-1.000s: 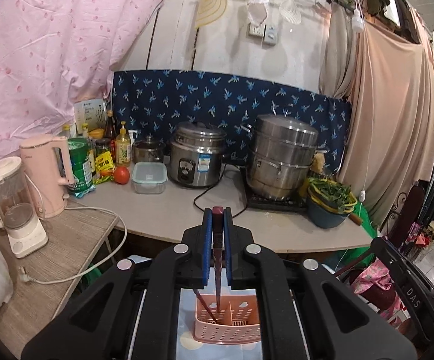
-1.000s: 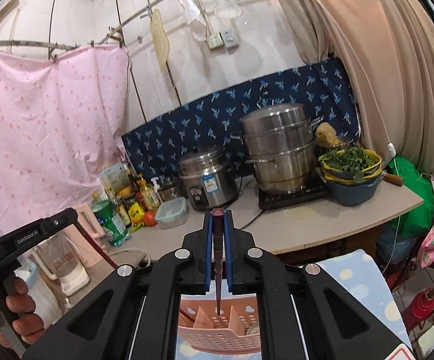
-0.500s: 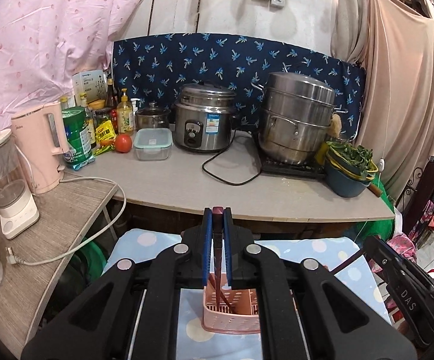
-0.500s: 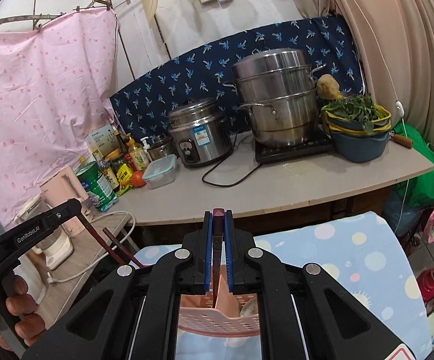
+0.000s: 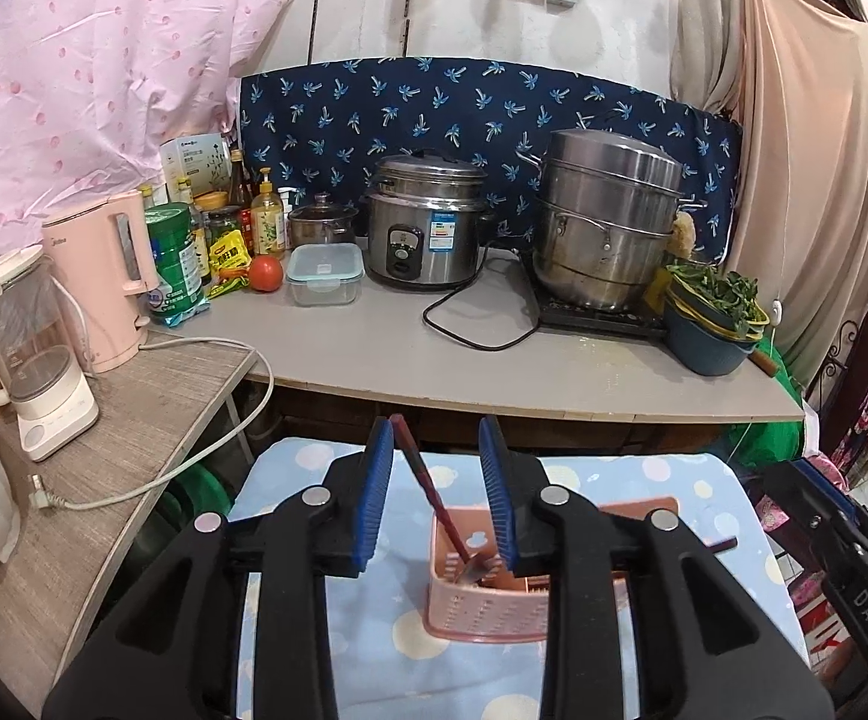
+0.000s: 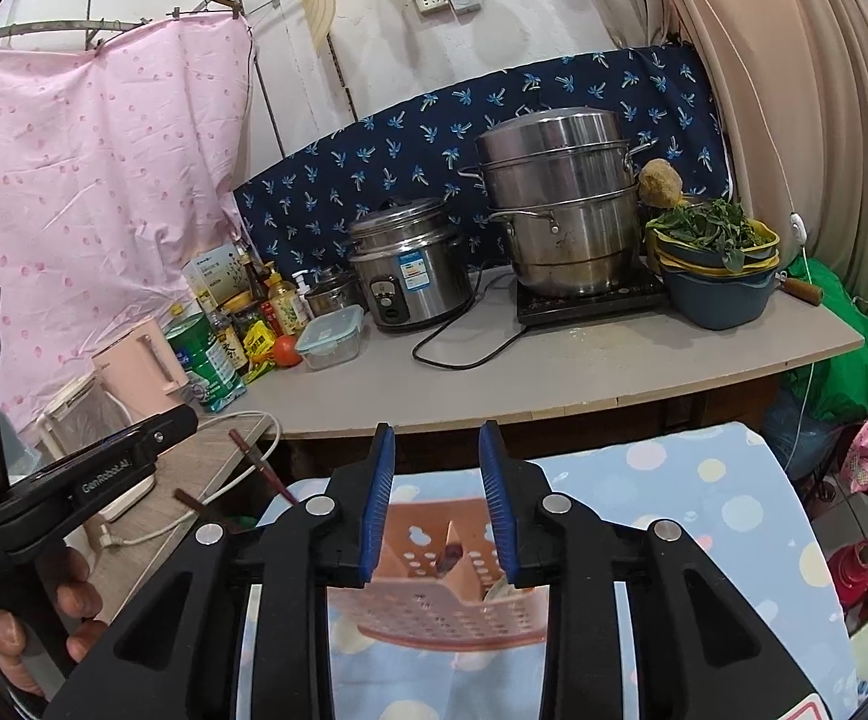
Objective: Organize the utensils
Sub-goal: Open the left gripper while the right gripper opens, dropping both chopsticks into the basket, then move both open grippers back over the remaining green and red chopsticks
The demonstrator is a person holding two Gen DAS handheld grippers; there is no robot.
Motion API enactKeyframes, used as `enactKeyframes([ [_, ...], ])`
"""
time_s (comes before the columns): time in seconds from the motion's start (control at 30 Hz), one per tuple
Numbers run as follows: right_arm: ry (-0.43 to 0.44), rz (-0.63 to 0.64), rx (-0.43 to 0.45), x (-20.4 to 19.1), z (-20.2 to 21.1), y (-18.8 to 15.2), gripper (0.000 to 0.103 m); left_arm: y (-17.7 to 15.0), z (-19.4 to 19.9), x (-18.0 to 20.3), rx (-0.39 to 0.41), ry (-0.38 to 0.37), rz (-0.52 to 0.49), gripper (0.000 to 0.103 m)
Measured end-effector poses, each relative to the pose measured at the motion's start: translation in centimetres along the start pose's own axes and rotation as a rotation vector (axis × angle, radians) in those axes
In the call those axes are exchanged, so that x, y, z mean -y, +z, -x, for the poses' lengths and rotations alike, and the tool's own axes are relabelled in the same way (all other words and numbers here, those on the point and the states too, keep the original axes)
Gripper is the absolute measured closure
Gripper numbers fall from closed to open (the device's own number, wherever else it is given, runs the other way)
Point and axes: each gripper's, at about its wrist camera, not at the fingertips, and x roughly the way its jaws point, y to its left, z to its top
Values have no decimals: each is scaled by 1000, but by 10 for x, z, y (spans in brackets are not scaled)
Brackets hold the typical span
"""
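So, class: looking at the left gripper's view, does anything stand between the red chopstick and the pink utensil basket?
Nothing visible does. The red chopstick already leans inside the pink utensil basket, between the open left gripper's jaws, unclamped.

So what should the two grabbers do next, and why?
Probably lift both straight up. The left gripper and right gripper are open, a chopstick leans in the pink basket, and another chopstick end is inside too.
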Motion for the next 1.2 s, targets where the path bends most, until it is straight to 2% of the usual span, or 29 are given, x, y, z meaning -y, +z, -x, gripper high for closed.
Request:
enactKeyframes([
  [0.2, 6, 26, -23, -6, 38, -31, 73, -30, 29, -5, -30, -7, -7, 74],
  [0.33, -4, 40, -66, -8, 64, -67, 73, -61, 50, -12, -71, -18, -7, 72],
  [0.37, -12, 46, -77, -8, 70, -78, 73, -71, 57, -14, -81, -20, -14, 69],
  [0.5, -29, 65, -158, -8, 92, -123, 73, -108, 76, -16, -119, -16, -60, 68],
  [0.6, -38, 64, -215, -7, 104, -155, 73, -137, 88, -17, -141, 10, -91, 68],
  [0.8, -34, 16, -331, -1, 126, -214, 73, -196, 104, -26, -239, -20, -67, 68],
  [1.03, -83, 96, -392, -14, 147, -268, 73, -259, 118, -25, -327, -4, -81, 68],
  [1.2, -81, 111, -425, -19, 157, -292, 73, -288, 130, -28, -374, -4, -65, 68],
])
